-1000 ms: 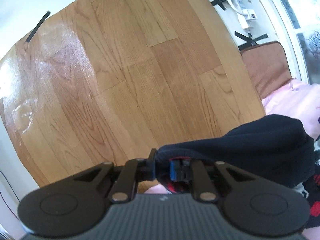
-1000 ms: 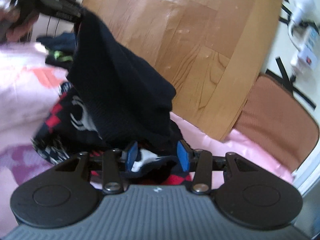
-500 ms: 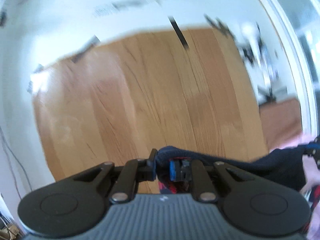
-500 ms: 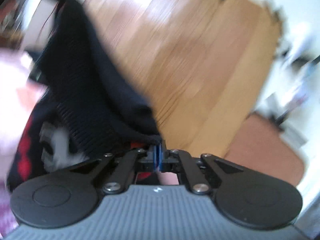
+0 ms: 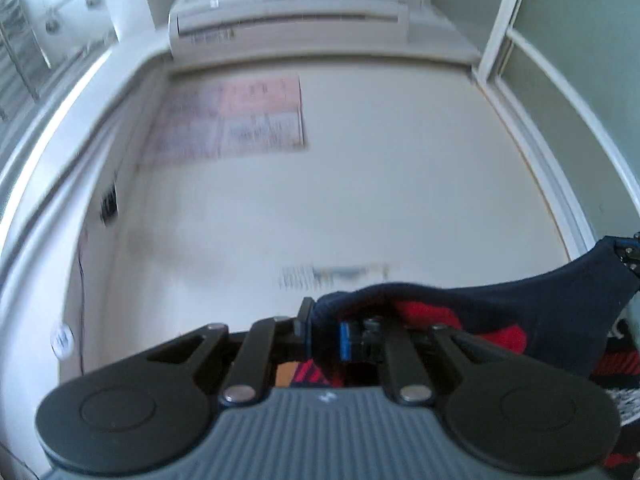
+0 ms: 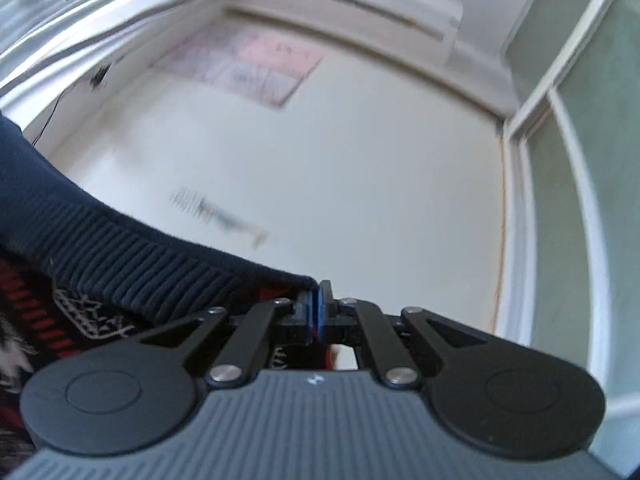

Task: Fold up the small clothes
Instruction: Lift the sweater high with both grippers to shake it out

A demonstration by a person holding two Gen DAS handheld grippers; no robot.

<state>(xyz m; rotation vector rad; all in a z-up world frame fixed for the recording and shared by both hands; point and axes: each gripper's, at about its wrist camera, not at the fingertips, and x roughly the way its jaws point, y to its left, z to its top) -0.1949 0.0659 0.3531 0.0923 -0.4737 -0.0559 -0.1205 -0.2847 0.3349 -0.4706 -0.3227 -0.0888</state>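
Mostly hidden, navy sweater (image 5: pixel 500 300) hangs btwn both grippers' jaws clamped on hem; wall poster (image 5: pixel 240 116) blurred.

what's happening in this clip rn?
A person with a handheld gripper in each hand is holding up a small navy knit sweater with red and white pattern. The left gripper and right gripper are each shut on its ribbed edge, which spans between them. Both cameras point at the wall and air conditioner. No fold made yet.
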